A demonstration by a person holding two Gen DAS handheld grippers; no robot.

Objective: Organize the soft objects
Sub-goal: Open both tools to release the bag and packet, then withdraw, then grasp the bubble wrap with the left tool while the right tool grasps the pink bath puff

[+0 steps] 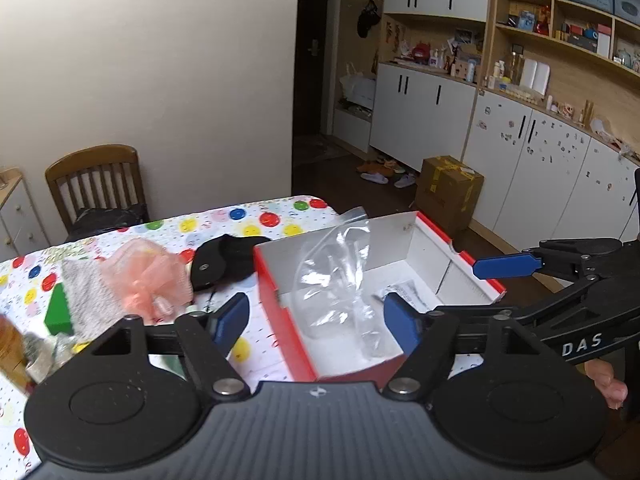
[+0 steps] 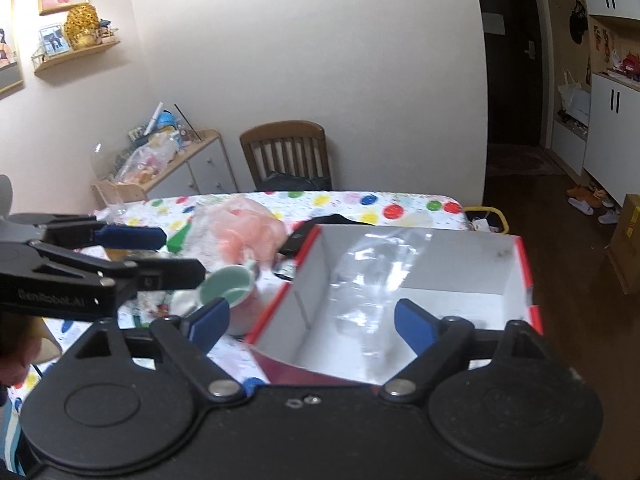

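Now both claws gape wide and hold nothing: left claw (image 1: 316, 320) and right claw (image 2: 312, 322) hover above the bag (image 1: 336, 276) in the box (image 1: 432, 240).

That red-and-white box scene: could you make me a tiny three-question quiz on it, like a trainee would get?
1. True or false: the crumpled clear plastic bag lies inside the open red cardboard box with white lining.
2. Which soft thing lies on the dotted tablecloth between the grey knitted cloth and the black fabric pouch?
A. pink mesh bath puff
B. blue towel
C. yellow sponge
3. Fill in: the left gripper and the right gripper both have their blue pads ____, gripping nothing.

Key: 1 true; 2 A, the pink mesh bath puff; 3 apart (open).
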